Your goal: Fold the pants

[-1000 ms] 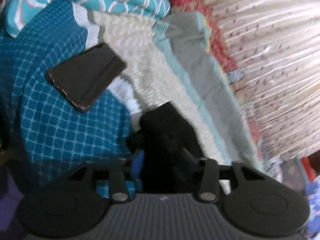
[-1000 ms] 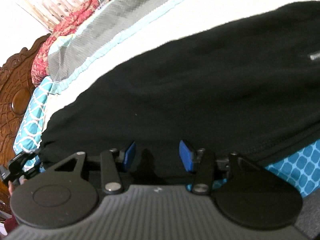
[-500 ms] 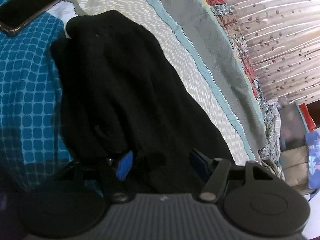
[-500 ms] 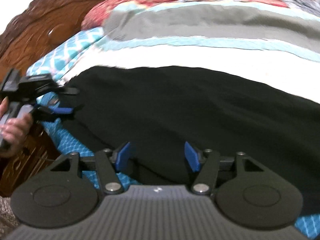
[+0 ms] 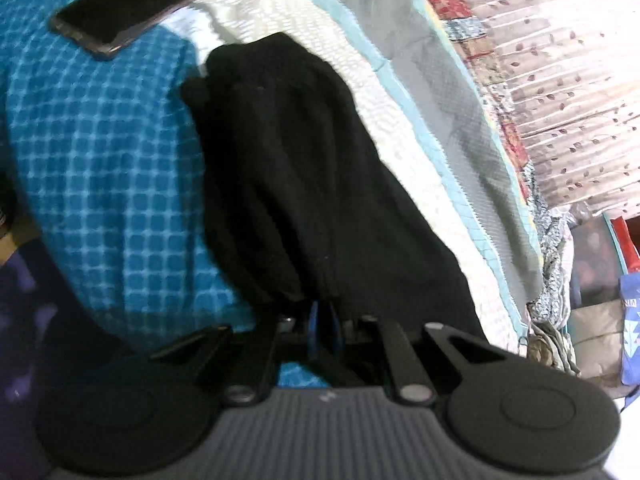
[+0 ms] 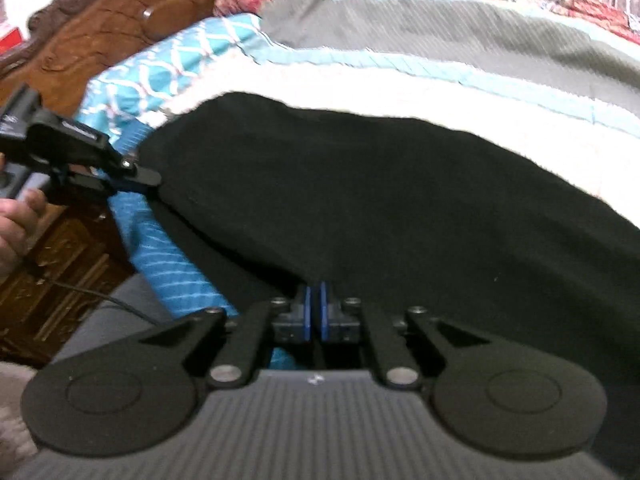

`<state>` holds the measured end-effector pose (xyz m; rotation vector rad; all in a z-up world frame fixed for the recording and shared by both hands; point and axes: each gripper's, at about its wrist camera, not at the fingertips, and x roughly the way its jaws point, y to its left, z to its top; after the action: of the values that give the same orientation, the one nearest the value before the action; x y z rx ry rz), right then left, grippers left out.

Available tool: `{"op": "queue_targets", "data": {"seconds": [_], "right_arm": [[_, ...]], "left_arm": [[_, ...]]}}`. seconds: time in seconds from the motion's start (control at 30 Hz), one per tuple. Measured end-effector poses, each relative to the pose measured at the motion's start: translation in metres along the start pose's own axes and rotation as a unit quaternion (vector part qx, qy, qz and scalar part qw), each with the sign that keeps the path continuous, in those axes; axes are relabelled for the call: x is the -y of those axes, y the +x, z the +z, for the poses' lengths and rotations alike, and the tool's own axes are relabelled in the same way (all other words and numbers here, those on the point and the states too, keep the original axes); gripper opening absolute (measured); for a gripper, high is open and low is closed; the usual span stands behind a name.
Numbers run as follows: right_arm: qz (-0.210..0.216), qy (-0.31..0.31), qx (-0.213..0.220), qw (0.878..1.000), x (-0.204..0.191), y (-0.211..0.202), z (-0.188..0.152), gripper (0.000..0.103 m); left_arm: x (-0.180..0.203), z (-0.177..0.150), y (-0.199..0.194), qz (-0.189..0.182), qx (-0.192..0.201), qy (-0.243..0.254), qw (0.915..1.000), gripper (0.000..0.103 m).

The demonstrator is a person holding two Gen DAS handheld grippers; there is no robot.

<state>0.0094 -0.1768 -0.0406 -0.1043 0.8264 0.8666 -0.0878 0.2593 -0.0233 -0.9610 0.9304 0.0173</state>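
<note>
Black fleece pants (image 5: pixel 304 168) sit pinched in both my left hand-held gripper (image 5: pixel 324 326) and right hand-held gripper (image 6: pixel 314 312); thin bites may slip, dropping the fold.

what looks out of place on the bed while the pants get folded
A phone lies loose on the blue checked cover, just past the far end of the black pants. It has no part in the folding and sits close to where the cloth is being handled.

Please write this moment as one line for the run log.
step: grasp | left gripper: shut on pants edge | right gripper: shut on pants edge | pants: on bed | phone: untouched
</note>
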Motion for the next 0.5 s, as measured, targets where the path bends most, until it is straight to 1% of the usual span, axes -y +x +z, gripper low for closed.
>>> {"op": "queue_targets", "data": {"seconds": [0.03,0.07,0.1,0.13,0.17,0.2,0.23,0.27,0.3,0.33,0.43,0.5], "right_arm": [[0.007,0.008,-0.006,1.000,0.002,0.001,-0.002,0.010],[0.006,0.018,-0.018,1.000,0.005,0.008,-0.007,0.013],[-0.004,0.025,-0.033,0.999,0.008,0.018,-0.012,0.015],[-0.003,0.031,-0.045,0.998,0.009,0.027,-0.016,0.015],[0.003,0.038,-0.041,0.998,0.011,0.028,-0.018,0.016],[0.011,0.044,-0.038,0.998,0.012,0.025,-0.015,0.020],[0.017,0.048,-0.037,0.998,0.013,0.021,-0.013,0.024],[0.026,0.054,-0.028,0.998,0.014,0.014,-0.011,0.036],[0.029,0.060,-0.017,0.998,0.015,0.008,-0.009,0.049],[0.032,0.066,-0.003,0.997,0.017,0.001,-0.008,0.052],[0.046,0.101,0.031,0.993,0.026,-0.016,-0.008,0.053],[0.041,0.125,0.047,0.990,0.032,-0.020,-0.009,0.053]], "left_arm": [[-0.005,-0.001,0.004,0.012,-0.006,-0.004,0.9999,0.010],[-0.007,0.000,0.014,0.026,-0.013,-0.013,0.9995,0.011],[-0.011,-0.001,0.020,0.031,-0.022,-0.022,0.9990,0.011],[-0.012,0.000,0.022,0.034,-0.024,-0.030,0.9987,0.011],[-0.011,0.000,0.019,0.034,-0.023,-0.029,0.9987,0.011],[-0.006,0.000,0.015,0.031,-0.022,-0.021,0.9990,0.012],[-0.002,0.002,0.008,0.026,-0.018,-0.015,0.9994,0.016],[0.002,0.003,0.000,0.019,-0.012,-0.012,0.9997,0.020],[0.005,0.004,-0.011,0.009,-0.003,-0.005,0.9999,0.029],[0.010,0.005,-0.020,-0.004,0.010,0.004,0.9999,0.035],[0.025,0.006,-0.043,-0.042,0.044,0.035,0.9975,0.035],[0.036,0.006,-0.043,-0.064,0.052,0.055,0.9950,0.037]]}}
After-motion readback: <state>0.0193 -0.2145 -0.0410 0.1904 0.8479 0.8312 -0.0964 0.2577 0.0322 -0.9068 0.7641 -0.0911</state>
